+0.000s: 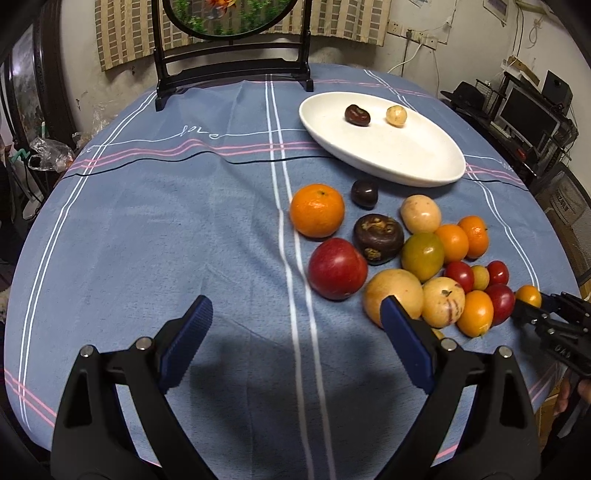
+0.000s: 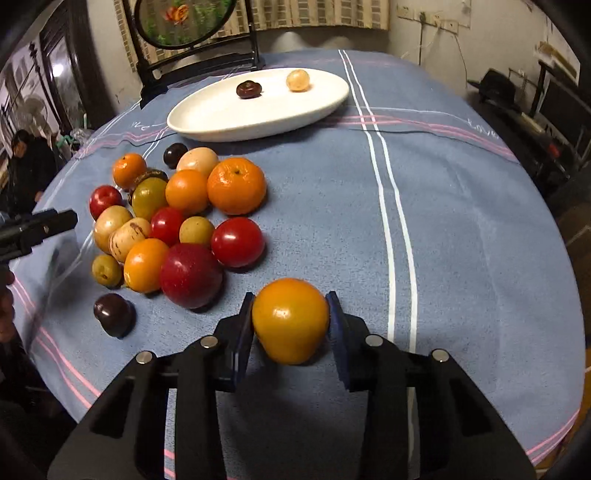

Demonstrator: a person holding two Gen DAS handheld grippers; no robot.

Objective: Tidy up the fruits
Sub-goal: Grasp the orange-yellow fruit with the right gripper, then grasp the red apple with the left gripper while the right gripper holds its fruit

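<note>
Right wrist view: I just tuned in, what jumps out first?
The right claw is shut on an orange-yellow fruit just above the blue cloth. To its left lies a bright heap of fruit. Beyond it, a white plate holds only a dark fruit and a pale fruit, apart from each other.

This was a lived-in home room: a round table under a blue striped tablecloth (image 1: 147, 221), a dark wooden framed screen (image 1: 229, 44) at its far edge, checked curtains (image 1: 122, 33), scuffed walls, and a cluttered computer desk (image 1: 528, 118).
</note>
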